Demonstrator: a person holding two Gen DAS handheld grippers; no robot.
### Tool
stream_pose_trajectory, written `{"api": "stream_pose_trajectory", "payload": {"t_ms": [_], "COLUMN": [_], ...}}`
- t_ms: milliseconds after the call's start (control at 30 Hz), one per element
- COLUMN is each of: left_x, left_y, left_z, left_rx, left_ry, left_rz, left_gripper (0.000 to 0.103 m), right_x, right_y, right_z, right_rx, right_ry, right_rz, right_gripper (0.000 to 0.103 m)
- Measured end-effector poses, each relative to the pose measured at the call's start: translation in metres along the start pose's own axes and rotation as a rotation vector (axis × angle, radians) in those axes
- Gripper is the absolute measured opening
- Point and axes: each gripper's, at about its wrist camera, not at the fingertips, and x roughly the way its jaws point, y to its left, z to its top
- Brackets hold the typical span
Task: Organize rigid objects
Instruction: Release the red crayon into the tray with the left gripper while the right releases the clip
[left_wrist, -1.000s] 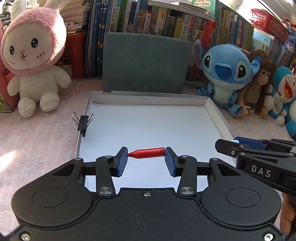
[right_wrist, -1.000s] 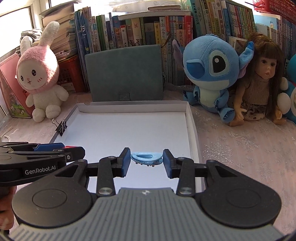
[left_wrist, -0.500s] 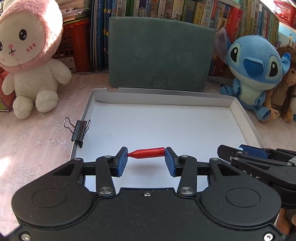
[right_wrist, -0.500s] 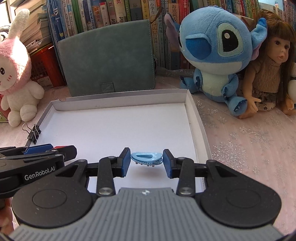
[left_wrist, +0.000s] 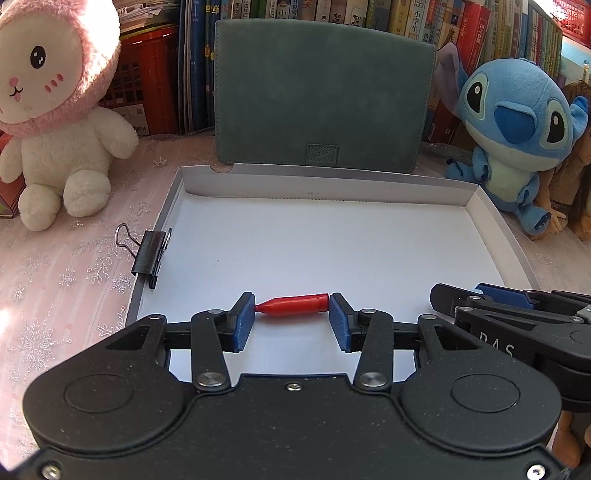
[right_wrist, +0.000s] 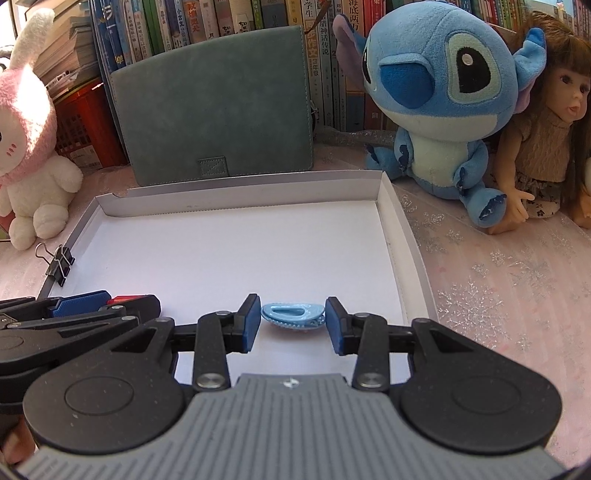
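- Two grippers hang over a shallow white tray (left_wrist: 495, 229), its left wall pinched by a black binder clip (left_wrist: 149, 254).
- Left gripper (left_wrist: 291, 316): jaws clamped on a red bullet-shaped piece (left_wrist: 295, 304), above the tray's near floor.
- Right gripper (right_wrist: 289, 320): jaws clamped on a pale blue hair clip (right_wrist: 293, 314), likewise above the tray.

A green felt case (left_wrist: 321, 96) stands upright against the books (left_wrist: 369, 14). Left of it sits a pink-hooded rabbit plush (left_wrist: 55, 110); right, a blue plush (left_wrist: 517, 125), then a doll (right_wrist: 546, 140).
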Motion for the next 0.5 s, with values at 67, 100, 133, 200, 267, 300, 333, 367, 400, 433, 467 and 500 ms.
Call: {"api": "stream_pose_trajectory", "payload": {"t_ms": [67,100,133,200,267,300,333,367,400,433,467,500], "left_x": [0.0005,0.0008,0.0010,0.0016,0.0024,0.0026,0.0031,0.0034,0.0035,0.0038,0.0038,0.0038], "left_y": [-0.0005,-0.0007,-0.0014,-0.0031,-0.0050,-0.0056,-0.0064,-0.0068,-0.0069,-0.0070,-0.0071,-0.0073], "left_z": [-0.0004,-0.0007,-0.0013,-0.0023,-0.0031,-0.0035,-0.0037,-0.0038,-0.0039,-0.0041,-0.0042,-0.0041], "left_rx": [0.001,0.001,0.005,0.017,0.032,0.035,0.038,0.038,0.037,0.036,0.036,0.037], "left_ry": [-0.003,-0.003,-0.004,-0.005,-0.007,-0.008,-0.009,-0.010,-0.011,-0.012,-0.012,-0.013], "left_rz": [0.002,0.003,0.006,0.013,0.022,0.025,0.028,0.030,0.031,0.033,0.033,0.035], "left_gripper": [0.042,0.042,0.042,0.042,0.042,0.042,0.042,0.042,0.042,0.042,0.042,0.042], "right_x": [0.0009,0.0012,0.0015,0.0019,0.0020,0.0024,0.0032,0.0033,0.0033,0.0034,0.0033,0.0034], "right_y": [-0.0001,0.0000,0.0003,0.0007,0.0008,0.0005,0.0000,0.0002,0.0009,0.0016,0.0020,0.0023], "right_z": [-0.0002,-0.0003,-0.0001,-0.0002,-0.0008,-0.0012,-0.0019,-0.0023,-0.0027,-0.0030,-0.0030,-0.0030], "right_rx": [0.004,0.002,-0.001,-0.005,-0.005,-0.003,-0.001,-0.002,-0.008,-0.013,-0.016,-0.018], "right_ry": [0.000,0.000,0.000,0.001,0.001,0.001,0.005,0.004,0.003,0.002,0.002,0.002], "right_rz": [0.001,0.001,0.001,0.001,0.001,0.003,0.005,0.004,0.002,-0.001,-0.002,-0.003], "right_gripper": [0.045,0.045,0.045,0.045,0.045,0.045,0.045,0.044,0.044,0.044,0.044,0.044]}}
